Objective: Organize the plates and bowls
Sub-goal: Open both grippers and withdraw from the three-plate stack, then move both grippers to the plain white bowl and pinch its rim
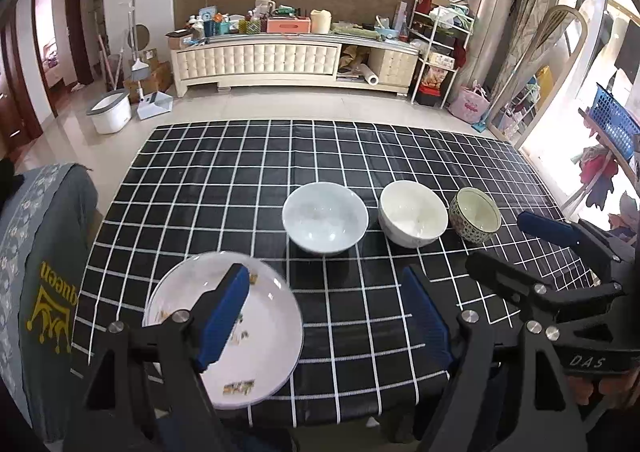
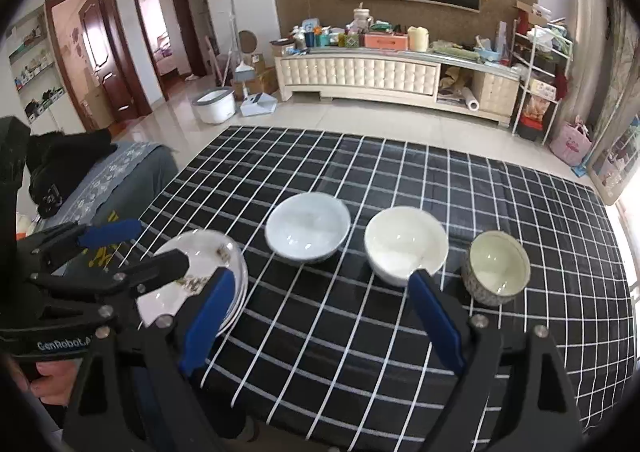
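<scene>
A white plate (image 1: 256, 336) with small printed marks lies at the table's near left; in the right wrist view it looks like a stack of plates (image 2: 200, 272). Three bowls stand in a row: a pale blue-white bowl (image 1: 325, 216) (image 2: 307, 227), a cream bowl (image 1: 413, 212) (image 2: 405, 243), and a small patterned bowl (image 1: 475, 215) (image 2: 498, 267). My left gripper (image 1: 326, 316) is open and empty, its left finger over the plate. My right gripper (image 2: 320, 320) is open and empty, near the table's front edge, in front of the bowls.
The table wears a black cloth with a white grid (image 1: 280, 155). A chair draped in grey fabric (image 1: 44, 272) stands at its left. A TV cabinet (image 1: 288, 59) full of clutter, a white bucket (image 1: 110, 113) and a shelf rack (image 1: 440, 55) stand beyond on the floor.
</scene>
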Available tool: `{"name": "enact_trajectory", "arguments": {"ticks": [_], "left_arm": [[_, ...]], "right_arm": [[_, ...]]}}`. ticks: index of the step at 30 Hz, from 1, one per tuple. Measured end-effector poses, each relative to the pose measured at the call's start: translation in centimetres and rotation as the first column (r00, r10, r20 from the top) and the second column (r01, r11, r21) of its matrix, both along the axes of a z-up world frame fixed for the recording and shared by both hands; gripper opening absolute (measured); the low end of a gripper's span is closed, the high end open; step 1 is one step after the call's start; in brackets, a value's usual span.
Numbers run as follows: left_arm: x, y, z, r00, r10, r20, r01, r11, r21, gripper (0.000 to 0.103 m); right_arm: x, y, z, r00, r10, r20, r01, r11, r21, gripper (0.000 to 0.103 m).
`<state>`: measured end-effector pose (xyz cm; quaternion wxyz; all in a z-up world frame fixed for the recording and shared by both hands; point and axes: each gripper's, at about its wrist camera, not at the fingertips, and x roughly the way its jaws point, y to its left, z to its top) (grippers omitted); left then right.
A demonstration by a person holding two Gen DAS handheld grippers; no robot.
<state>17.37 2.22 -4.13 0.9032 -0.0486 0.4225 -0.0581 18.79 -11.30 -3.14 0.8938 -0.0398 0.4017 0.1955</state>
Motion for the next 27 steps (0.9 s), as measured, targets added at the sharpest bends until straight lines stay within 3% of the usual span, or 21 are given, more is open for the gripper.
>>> {"name": "enact_trajectory", "arguments": {"ticks": [9,27], "left_arm": [[4.3,0.1,-0.9,1.000,-0.014,-0.008,0.014,1.000,-0.004,0.077],[10.9,2.9,-5.2,0.995,0.005,-0.101,-0.003,1.000,0.024,0.077]], "right_arm": [[4.0,-0.2,-1.2,0.999,-0.017,-0.041,0.018,1.000,0.019,0.091],[10.0,3.0,-5.3,0.992,0.047,-0.114,-0.047,0.999,-0.002,0.088]]}}
